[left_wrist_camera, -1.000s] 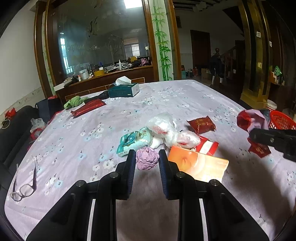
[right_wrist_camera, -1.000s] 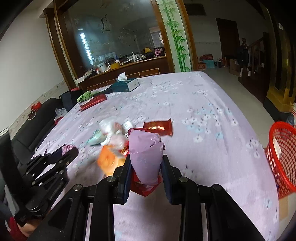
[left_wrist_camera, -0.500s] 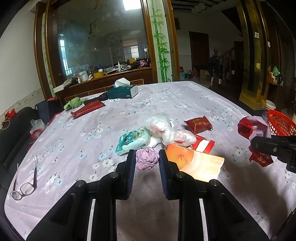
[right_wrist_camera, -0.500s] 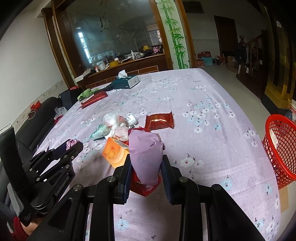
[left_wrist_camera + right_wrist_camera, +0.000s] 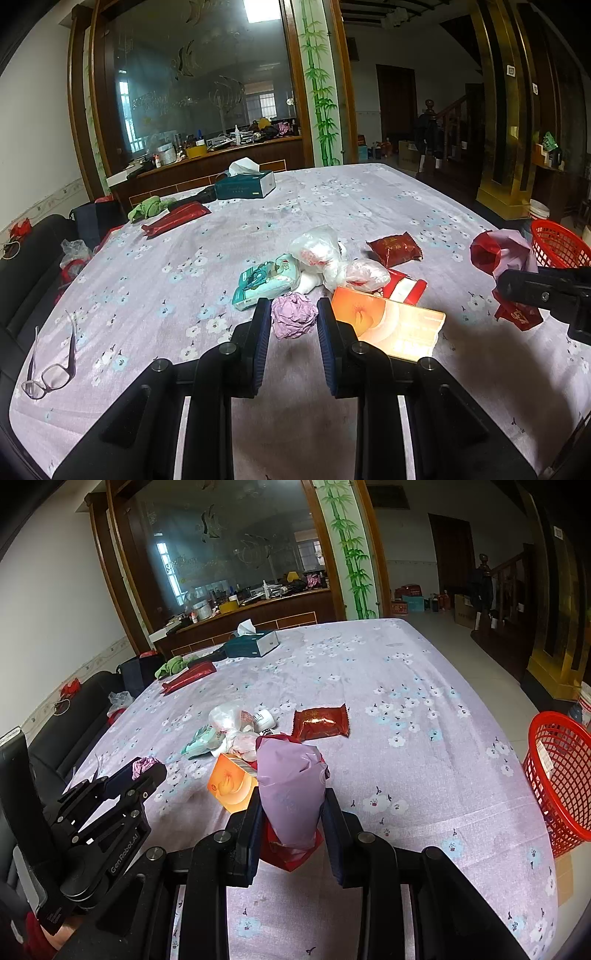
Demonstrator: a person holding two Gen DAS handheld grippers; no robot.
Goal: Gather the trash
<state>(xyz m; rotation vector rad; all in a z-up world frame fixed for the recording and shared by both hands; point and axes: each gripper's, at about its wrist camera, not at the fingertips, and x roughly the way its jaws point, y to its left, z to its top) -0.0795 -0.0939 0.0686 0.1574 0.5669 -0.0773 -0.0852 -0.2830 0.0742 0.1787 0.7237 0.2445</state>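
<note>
1. A large table (image 5: 369, 192) fills both views, covered by a lilac cloth printed with small white and blue flowers.
2. Left gripper (image 5: 294, 317): its fingers are closed on a crumpled purple wad (image 5: 294, 319), held just above the cloth.
3. Right gripper (image 5: 291, 812): clamped on a lilac bag (image 5: 290, 786) together with a red wrapper (image 5: 286, 851); both stand up between the fingers, clear of the table.
4. The remaining trash lies in a heap mid-table: an orange box (image 5: 391, 325), clear plastic bags (image 5: 317, 247), a teal pack (image 5: 267, 280) and a red-white packet (image 5: 404, 288), all touching or overlapping.
5. A dark red snack pack (image 5: 320, 722) lies flat just beyond the heap, apart from it.
6. At the far end sit a teal tissue box (image 5: 245, 184), a green cloth (image 5: 149, 206) and a long red pack (image 5: 175, 218).
7. Glasses (image 5: 50, 369) lie near the left edge of the table.
8. A red basket (image 5: 557, 775) stands on the tiled floor off the table's right side.
9. Behind the table a wood-framed etched glass partition (image 5: 199, 81) rises over a cluttered counter; a bamboo-painted pillar (image 5: 319, 81) stands beside it.
10. A dark sofa (image 5: 22, 266) runs along the left wall, and a stair rail shows at the back right.
</note>
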